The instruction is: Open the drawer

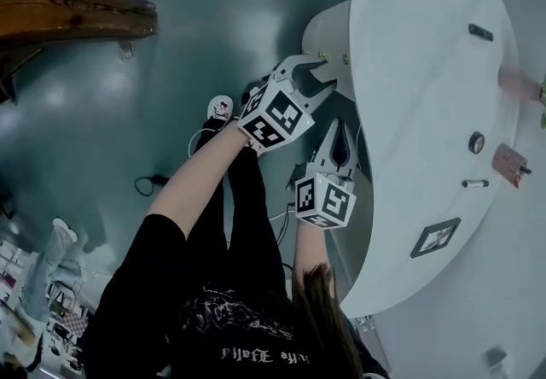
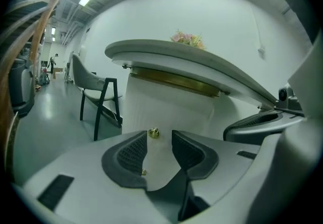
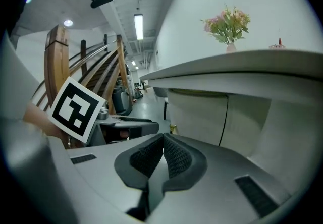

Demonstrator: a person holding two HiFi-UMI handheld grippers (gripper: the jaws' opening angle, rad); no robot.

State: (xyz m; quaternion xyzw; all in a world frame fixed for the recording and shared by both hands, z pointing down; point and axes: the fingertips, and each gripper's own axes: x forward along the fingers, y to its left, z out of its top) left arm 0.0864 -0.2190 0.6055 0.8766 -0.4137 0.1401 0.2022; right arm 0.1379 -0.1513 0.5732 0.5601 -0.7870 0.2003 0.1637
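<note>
- Just ahead of the left gripper (image 2: 159, 138), in line with the gap between its fingertips, sits a brass knob (image 2: 154, 133) on the white drawer front (image 2: 166, 107). The jaws stand wide apart with nothing clamped.
- To that gripper's right, the right gripper (image 3: 162, 140) has its jaws pressed together (nothing between them). It faces the same drawer front, under the white tabletop (image 1: 426, 70).
</note>
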